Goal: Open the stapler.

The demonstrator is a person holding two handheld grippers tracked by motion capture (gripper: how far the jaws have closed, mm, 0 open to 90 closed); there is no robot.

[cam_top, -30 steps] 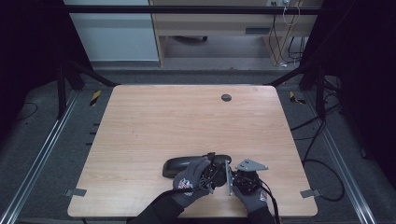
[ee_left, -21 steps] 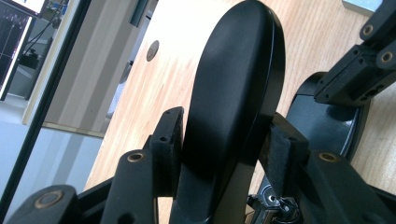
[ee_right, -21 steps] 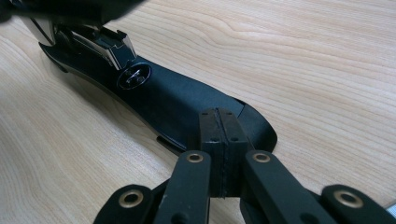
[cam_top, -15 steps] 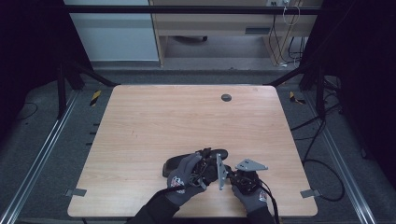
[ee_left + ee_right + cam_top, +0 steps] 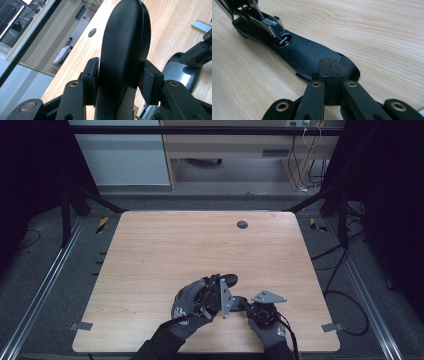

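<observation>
Wood-grain table top (image 5: 165,265) carries all parts; a round grommet hole (image 5: 242,224) sits near its far edge. Near the front edge, both gloved hands work on a black stapler. Its base (image 5: 307,53) lies flat on the table, with the silver staple channel (image 5: 270,25) and the round metal anvil (image 5: 284,41) exposed. The black upper cover (image 5: 125,47) is swung up, clear of the base. Left gripper (image 5: 120,83) has its jaws pinching this cover, one pad on each side. Right gripper (image 5: 329,82) has its jaws pressed together, pad against pad, with the tips over the rounded end of the base; contact cannot be confirmed.
</observation>
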